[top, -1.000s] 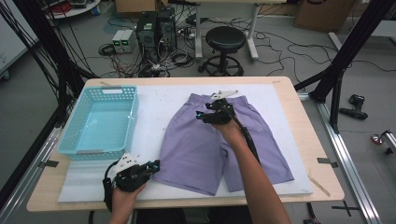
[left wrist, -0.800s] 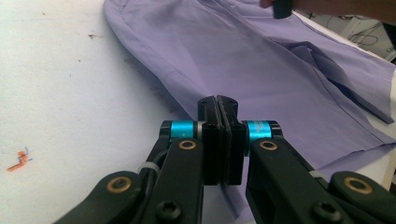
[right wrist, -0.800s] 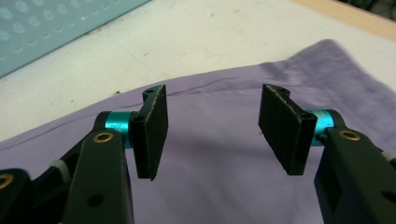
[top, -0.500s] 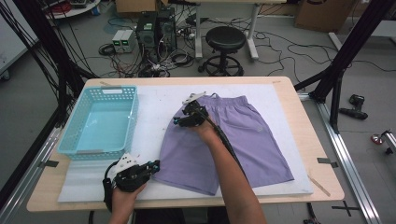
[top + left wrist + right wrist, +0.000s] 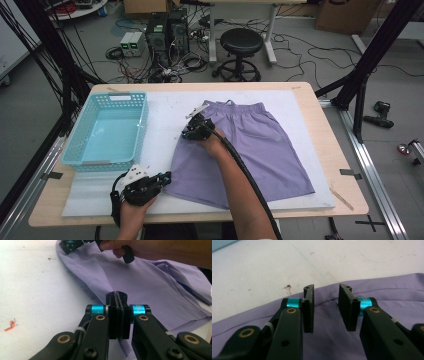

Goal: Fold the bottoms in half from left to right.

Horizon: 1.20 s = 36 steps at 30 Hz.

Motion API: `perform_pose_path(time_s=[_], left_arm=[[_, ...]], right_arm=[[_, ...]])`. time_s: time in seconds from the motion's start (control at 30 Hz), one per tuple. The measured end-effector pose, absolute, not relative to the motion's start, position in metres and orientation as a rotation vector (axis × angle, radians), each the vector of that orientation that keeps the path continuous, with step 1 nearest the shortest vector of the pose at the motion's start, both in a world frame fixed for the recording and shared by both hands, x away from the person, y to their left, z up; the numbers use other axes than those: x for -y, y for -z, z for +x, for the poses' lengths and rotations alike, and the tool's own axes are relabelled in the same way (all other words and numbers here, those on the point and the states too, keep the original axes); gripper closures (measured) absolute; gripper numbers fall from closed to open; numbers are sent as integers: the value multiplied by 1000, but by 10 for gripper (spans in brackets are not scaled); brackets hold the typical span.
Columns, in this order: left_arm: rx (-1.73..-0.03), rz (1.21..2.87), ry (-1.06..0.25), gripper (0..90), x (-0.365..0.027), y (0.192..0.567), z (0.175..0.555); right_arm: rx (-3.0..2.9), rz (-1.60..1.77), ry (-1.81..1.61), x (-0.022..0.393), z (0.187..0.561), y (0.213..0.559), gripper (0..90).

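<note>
A wooden table with a white foam mat [image 5: 165,125] on it stands in a workshop, with cables, computer towers and a black stool on the floor behind it. At the left of the mat sits a light-blue plastic lattice basket [image 5: 85,150], with nothing in it. Near the front edge my left gripper [image 5: 162,178] lies low on the mat, its jaws pressed together on the near left hem corner of the lilac fabric shorts [image 5: 260,150]; in the left gripper view the cloth runs out from between the shut pads. The shorts lie spread flat across the middle and right of the mat, waistband toward the far side, not yet folded as far as I can see. Farther in, my right gripper [image 5: 187,134] hovers at the shorts' left side seam below the waistband, jaws apart, with the cloth's edge lying beneath the gap in the right gripper view. I judge the work is at its start: one corner is gripped, the second grip is not yet made, and any fold and the move to the basket are left. My right forearm reaches diagonally across the fabric; my left wrist stays tucked at the table's front edge.
</note>
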<state>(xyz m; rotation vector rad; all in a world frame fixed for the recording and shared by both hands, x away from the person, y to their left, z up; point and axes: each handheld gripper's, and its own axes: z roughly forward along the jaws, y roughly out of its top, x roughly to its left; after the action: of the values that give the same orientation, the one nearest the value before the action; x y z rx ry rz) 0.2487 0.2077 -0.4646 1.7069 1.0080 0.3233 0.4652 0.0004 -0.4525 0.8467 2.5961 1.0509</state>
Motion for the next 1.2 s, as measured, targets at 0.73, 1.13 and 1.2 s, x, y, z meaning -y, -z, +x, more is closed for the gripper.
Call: perform_pose_path(time_s=[0.73,1.13,1.2], left_arm=[[-961,1647,-317,885,-206,432,263],[-867,1663,-304,885,-191,392,285],[-844,1673,-287,885,-185,388,289]], right_arm=[[-2512,869,-1143,24,465,423,881],[-2402,928,-1266,79,463,389,883],[-2381,942,-1282,89,463,385,883]])
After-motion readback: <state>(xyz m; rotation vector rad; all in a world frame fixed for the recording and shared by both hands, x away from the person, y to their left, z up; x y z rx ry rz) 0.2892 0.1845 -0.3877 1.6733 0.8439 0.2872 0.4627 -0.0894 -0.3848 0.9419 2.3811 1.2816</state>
